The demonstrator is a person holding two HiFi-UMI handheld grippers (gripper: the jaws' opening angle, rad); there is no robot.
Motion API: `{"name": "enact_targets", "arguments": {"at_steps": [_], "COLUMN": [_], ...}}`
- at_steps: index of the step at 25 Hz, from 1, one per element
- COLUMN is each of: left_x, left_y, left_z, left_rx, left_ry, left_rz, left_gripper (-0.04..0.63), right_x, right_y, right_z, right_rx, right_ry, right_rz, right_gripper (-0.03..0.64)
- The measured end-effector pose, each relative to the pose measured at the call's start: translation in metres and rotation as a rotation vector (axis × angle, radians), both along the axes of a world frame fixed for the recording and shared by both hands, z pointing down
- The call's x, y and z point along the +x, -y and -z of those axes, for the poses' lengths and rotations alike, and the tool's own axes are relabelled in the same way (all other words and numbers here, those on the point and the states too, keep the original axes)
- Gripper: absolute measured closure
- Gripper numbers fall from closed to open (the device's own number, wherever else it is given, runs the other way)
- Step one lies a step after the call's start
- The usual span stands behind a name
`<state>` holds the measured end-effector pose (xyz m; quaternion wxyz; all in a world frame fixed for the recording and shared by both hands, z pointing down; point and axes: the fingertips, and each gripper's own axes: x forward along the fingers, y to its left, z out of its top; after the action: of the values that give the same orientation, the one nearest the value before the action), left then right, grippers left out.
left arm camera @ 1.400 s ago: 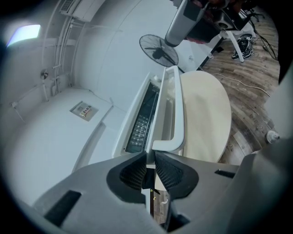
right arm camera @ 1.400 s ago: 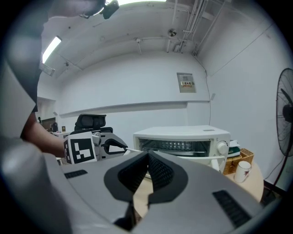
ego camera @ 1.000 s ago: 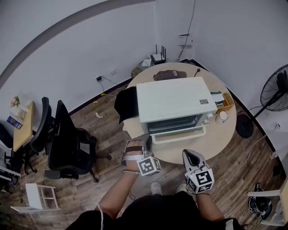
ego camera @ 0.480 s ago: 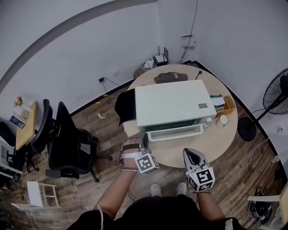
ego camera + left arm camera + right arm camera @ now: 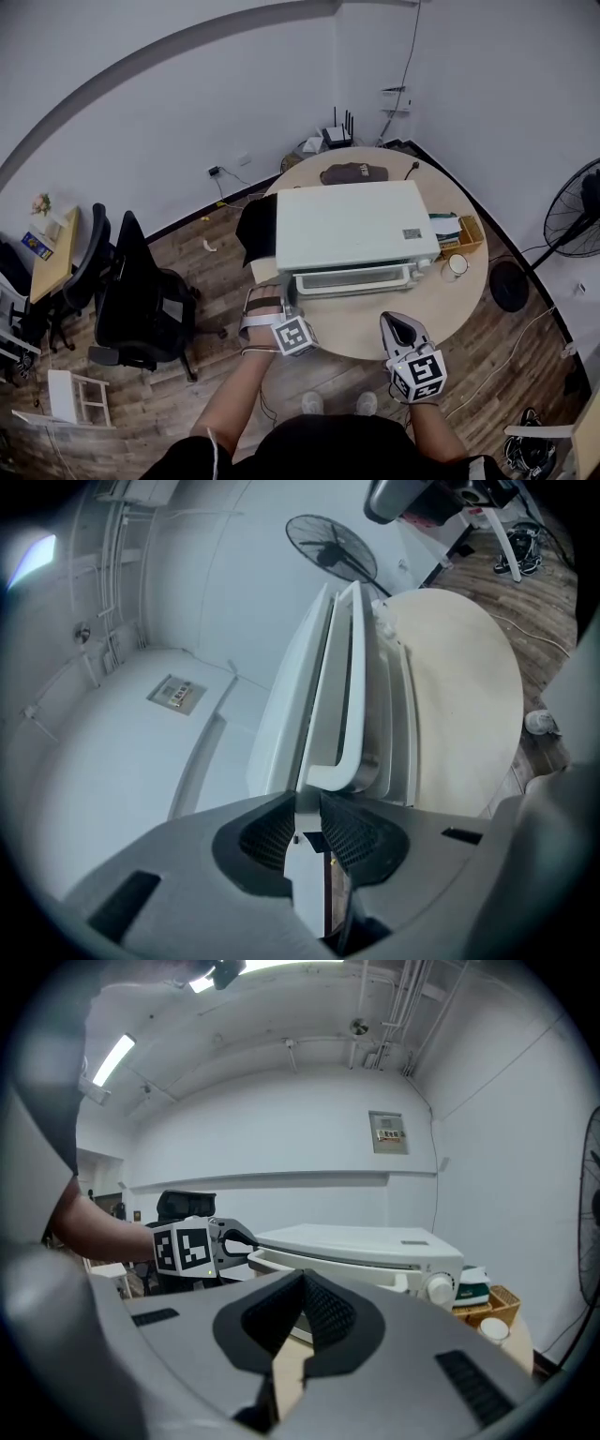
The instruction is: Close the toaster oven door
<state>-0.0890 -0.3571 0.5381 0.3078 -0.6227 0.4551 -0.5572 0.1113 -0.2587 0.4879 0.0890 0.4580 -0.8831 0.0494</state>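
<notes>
A: So, where did the toaster oven point(image 5: 352, 225) sit?
B: Mid-worktop point(image 5: 375, 323), on the round pale top. White box, front facing the person at 6 o'clock. Door point(image 5: 349, 278) stood up against the front, near flush. Could not tell whether it was fully seated.
A: Left tongs?
B: Left tongs point(image 5: 285, 302) were at the oven's 7 o'clock corner, by the left end of the door's handle point(image 5: 349, 714). Jaws a narrow gap apart; they had just been opening. In the left gripper view the handle's rounded end lay just past the tips. White door edge showed through the gap, pads not pressing on it. Nothing clamped.
A: And the right?
B: Right tongs point(image 5: 401, 328) were at 5 o'clock of the oven, over the worktop's near rim, well apart from the door. Jaws together at the tips, empty.
A: Anything else noted?
B: Mug point(image 5: 456, 265) at 3 o'clock of the oven, near its knob end. Small wooden tray point(image 5: 476, 228) at 2 o'clock. Dark brown bundle point(image 5: 354, 173) at 12 o'clock. Off the worktop: standing fan point(image 5: 574, 208) at 3 o'clock, black office chair point(image 5: 141, 300) at 9 o'clock.
</notes>
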Motion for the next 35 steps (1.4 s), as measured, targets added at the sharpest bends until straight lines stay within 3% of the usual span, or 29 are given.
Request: {"name": "enact_targets", "arguments": {"at_steps": [4, 7, 12, 16, 19, 22, 25, 27, 29, 35], "left_x": [-0.002, -0.003, 0.000, 0.012, 0.018, 0.022, 0.026, 0.027, 0.027, 0.031], "left_y": [0.003, -0.003, -0.020, -0.035, -0.047, -0.056, -0.065, -0.072, -0.078, -0.090], "left_z": [0.006, 0.005, 0.017, 0.037, 0.054, 0.061, 0.060, 0.059, 0.054, 0.043], "left_rx": [0.037, 0.049, 0.089, 0.127, 0.136, 0.101, 0.013, -0.031, -0.044, -0.064], "left_ry": [0.000, -0.029, -0.152, -0.325, -0.512, -0.772, -1.141, -1.321, -1.372, -1.399], "left_rz": [0.031, 0.060, 0.103, 0.113, 0.121, 0.144, 0.128, 0.111, 0.119, 0.119], "left_gripper": [0.517, 0.471, 0.472, 0.483, 0.502, 0.528, 0.578, 0.588, 0.588, 0.588], "right_x": [0.006, 0.011, 0.011, 0.009, 0.005, 0.002, -0.002, -0.006, -0.006, -0.007], "right_y": [-0.002, 0.000, 0.000, 0.001, 0.002, 0.005, 0.008, 0.011, 0.015, 0.020], "right_z": [0.006, 0.009, 0.010, 0.008, 0.009, 0.012, 0.015, 0.017, 0.016, 0.020], "right_rx": [0.027, 0.033, 0.032, 0.026, 0.031, 0.043, 0.055, 0.064, 0.065, 0.081], "right_ry": [-0.034, -0.030, -0.022, -0.016, -0.011, -0.002, -0.001, -0.012, -0.027, -0.048], "right_rz": [0.020, 0.026, 0.053, 0.078, 0.095, 0.104, 0.111, 0.112, 0.103, 0.095], "right_gripper": [0.620, 0.620, 0.620, 0.620, 0.620, 0.620, 0.620, 0.620, 0.620, 0.620]}}
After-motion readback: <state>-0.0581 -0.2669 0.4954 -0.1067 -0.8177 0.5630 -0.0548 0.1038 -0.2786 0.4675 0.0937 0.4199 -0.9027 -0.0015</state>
